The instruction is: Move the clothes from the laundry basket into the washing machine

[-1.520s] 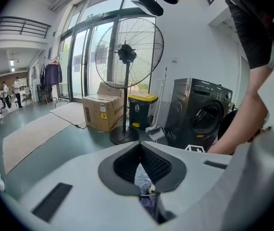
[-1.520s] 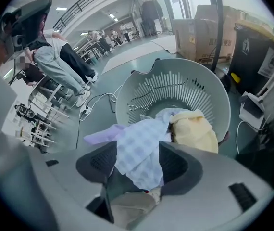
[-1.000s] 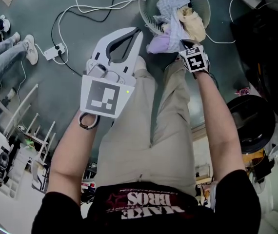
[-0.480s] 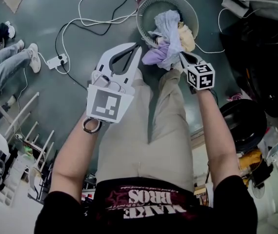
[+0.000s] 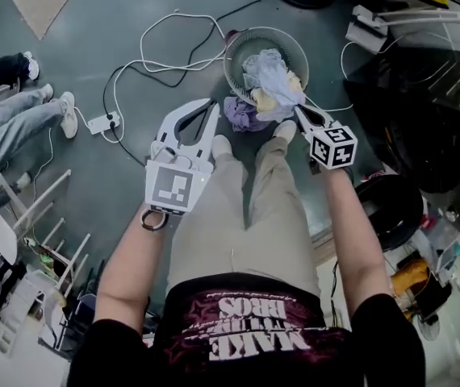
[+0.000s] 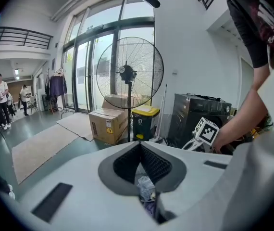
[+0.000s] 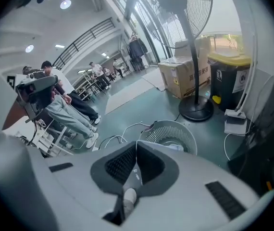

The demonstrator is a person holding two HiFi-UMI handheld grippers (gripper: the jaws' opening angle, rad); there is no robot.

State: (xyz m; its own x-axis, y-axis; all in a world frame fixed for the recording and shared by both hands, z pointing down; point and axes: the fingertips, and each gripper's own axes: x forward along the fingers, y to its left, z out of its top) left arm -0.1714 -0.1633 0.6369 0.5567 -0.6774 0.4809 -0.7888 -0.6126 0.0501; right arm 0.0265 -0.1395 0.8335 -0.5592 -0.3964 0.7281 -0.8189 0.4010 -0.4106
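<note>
The round grey laundry basket [image 5: 238, 51] stands on the floor ahead of my feet with several clothes heaped in it. A purple garment [image 5: 242, 113] hangs over its near rim. My right gripper [image 5: 297, 110] is shut on a pale blue garment [image 5: 272, 77], which stretches from the heap up to the tips. In the right gripper view the gripper [image 7: 137, 146] has its jaws together above the basket [image 7: 168, 134]. My left gripper [image 5: 214, 103] is shut and empty, held left of the basket; in its own view the gripper [image 6: 139, 146] shows jaws closed. A black washing machine [image 5: 416, 119] stands to the right.
White cables and a power strip [image 5: 101, 123] lie on the floor left of the basket. A seated person's legs [image 5: 12, 123] are at far left, a white rack [image 5: 20, 240] at lower left. A standing fan [image 6: 129, 76], a cardboard box [image 6: 109, 124] and a yellow-lidded bin [image 6: 144, 121] stand beyond.
Both grippers have risen. The right one has come up out of the basket heap and pulled the pale blue garment up with it. The left stays shut and empty.
</note>
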